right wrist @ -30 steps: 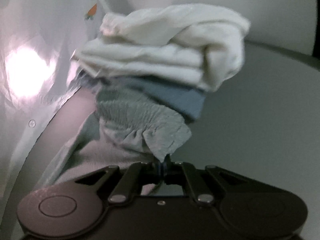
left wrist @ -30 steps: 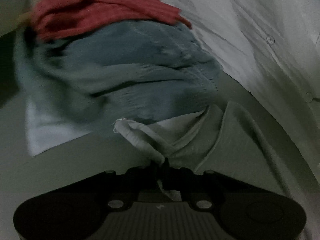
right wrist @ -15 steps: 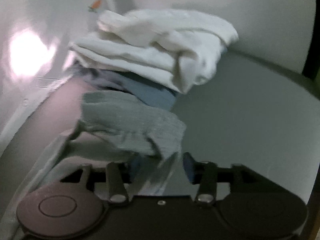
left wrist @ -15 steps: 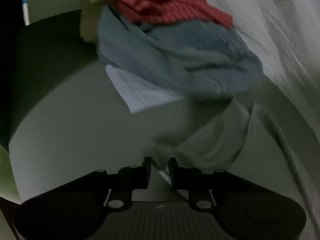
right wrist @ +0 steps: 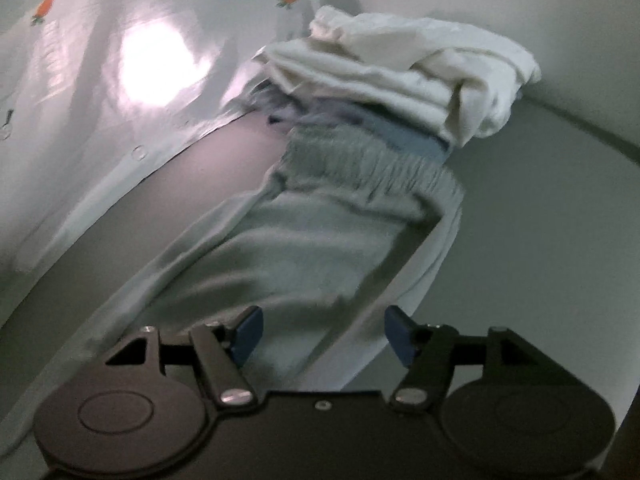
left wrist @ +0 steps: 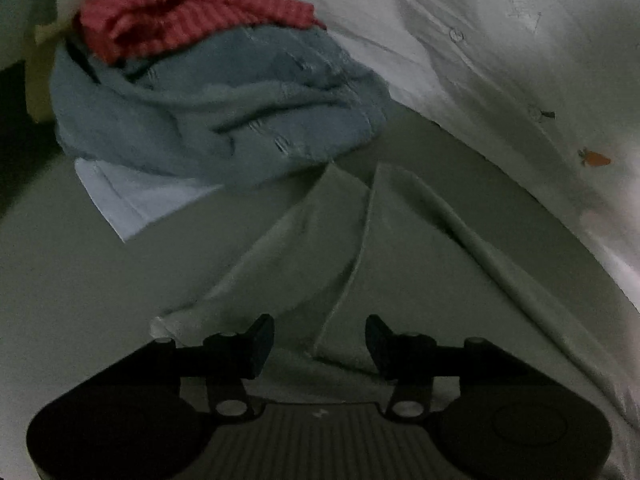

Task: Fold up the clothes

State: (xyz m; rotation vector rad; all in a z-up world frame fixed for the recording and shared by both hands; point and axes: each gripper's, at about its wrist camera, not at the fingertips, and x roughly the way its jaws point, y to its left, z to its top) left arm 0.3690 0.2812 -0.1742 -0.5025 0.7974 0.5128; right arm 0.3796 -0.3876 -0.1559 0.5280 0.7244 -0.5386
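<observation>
Where the grey table (left wrist: 80, 280) runs under both cameras, a white sheet printed with small orange carrots (right wrist: 120, 140) covers its far side, snap buttons showing along its edge. A pale grey-green pair of trousers (right wrist: 304, 240) lies stretched flat on the table, just beside that sheet. In the right wrist view its gathered elastic waistband (right wrist: 360, 164) points away from the camera and touches a heap of other laundry. In the left wrist view the same trousers (left wrist: 320, 260) spread into 2 long folds that reach toward the heap.

The heap itself holds a blue-grey garment (left wrist: 208, 120), a red ribbed knit (left wrist: 180, 12) on top of it, and a pale blue-white cloth (left wrist: 132, 196) sticking out underneath. From the right wrist side a cream garment (right wrist: 420, 76) sits bundled on top, with a blue layer (right wrist: 408, 136) below it.

The left gripper (left wrist: 320, 340) hangs low over the trousers with its 2 fingers spread wide and nothing between them. The right gripper (right wrist: 323, 338) is likewise spread wide, its blue pads (right wrist: 248, 332) bare, holding nothing, with trouser cloth lying beneath the gap.
</observation>
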